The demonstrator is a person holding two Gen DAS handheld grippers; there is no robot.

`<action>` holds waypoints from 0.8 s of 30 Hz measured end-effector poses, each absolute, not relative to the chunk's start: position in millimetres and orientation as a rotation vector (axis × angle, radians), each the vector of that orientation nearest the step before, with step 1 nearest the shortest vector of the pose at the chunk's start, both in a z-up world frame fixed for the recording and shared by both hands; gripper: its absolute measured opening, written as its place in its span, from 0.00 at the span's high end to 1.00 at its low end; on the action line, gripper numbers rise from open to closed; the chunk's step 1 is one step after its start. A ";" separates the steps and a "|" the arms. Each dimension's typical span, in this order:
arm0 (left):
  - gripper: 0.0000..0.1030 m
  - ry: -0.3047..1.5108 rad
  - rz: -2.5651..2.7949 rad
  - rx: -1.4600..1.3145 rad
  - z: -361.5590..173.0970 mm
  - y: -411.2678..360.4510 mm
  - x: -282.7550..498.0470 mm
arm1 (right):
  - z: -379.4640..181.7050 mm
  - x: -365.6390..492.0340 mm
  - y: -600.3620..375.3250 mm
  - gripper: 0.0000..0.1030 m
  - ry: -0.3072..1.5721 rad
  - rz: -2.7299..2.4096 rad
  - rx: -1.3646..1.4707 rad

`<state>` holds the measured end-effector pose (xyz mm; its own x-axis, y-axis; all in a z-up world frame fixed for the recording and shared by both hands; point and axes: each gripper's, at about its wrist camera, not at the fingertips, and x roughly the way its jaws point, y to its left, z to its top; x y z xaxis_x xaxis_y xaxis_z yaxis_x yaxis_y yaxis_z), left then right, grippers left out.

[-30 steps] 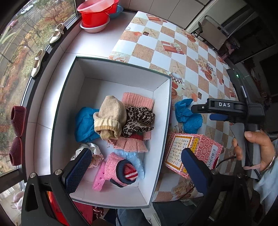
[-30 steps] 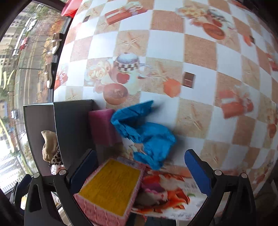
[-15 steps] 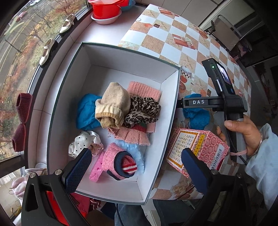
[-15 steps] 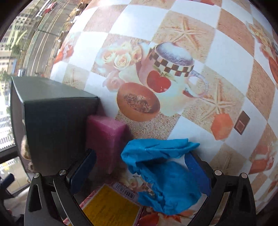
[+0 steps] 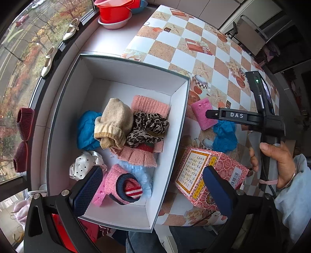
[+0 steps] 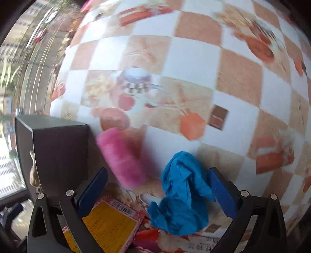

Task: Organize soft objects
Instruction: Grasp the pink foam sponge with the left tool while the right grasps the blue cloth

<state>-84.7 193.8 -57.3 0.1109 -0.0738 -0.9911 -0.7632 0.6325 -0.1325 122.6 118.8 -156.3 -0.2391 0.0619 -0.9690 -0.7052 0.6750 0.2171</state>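
Right tongs over loose blue cloth beside the box

Right tongs (image 6: 157,194) wide, straddling the blue cloth (image 6: 180,196) on the bench (image 6: 194,58), apparently positioned to grasp. Left tongs (image 5: 153,192) wide, empty, above the box (image 5: 175,140) of soft items.

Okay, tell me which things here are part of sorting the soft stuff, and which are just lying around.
Part of the job:
- blue cloth on the table, between the open right gripper fingers
- pink sponge beside the box
- white box holding soft items already
- left gripper, open above the box

Just lying about:
- red patterned carton
- red basins
- shoes on the sill
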 end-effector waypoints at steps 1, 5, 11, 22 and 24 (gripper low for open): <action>0.00 1.388 0.591 -0.769 -56.3 193.0 -85.3 | -155.8 114.7 125.7 0.00 1.647 0.823 -0.559; 0.00 1.401 0.606 -0.757 -54.0 188.2 -88.1 | -166.7 90.4 152.2 0.00 1.568 0.889 -0.719; 0.00 1.394 0.594 -0.756 -47.3 178.2 -84.0 | -182.6 101.9 121.2 0.00 1.598 0.775 -0.750; 0.00 1.333 0.459 -0.761 -30.9 144.5 -10.7 | -181.2 153.1 -24.7 0.00 1.700 0.556 -0.651; 0.00 1.323 0.456 -0.765 -30.3 138.1 8.6 | -178.0 159.0 -46.4 0.00 1.680 0.498 -0.644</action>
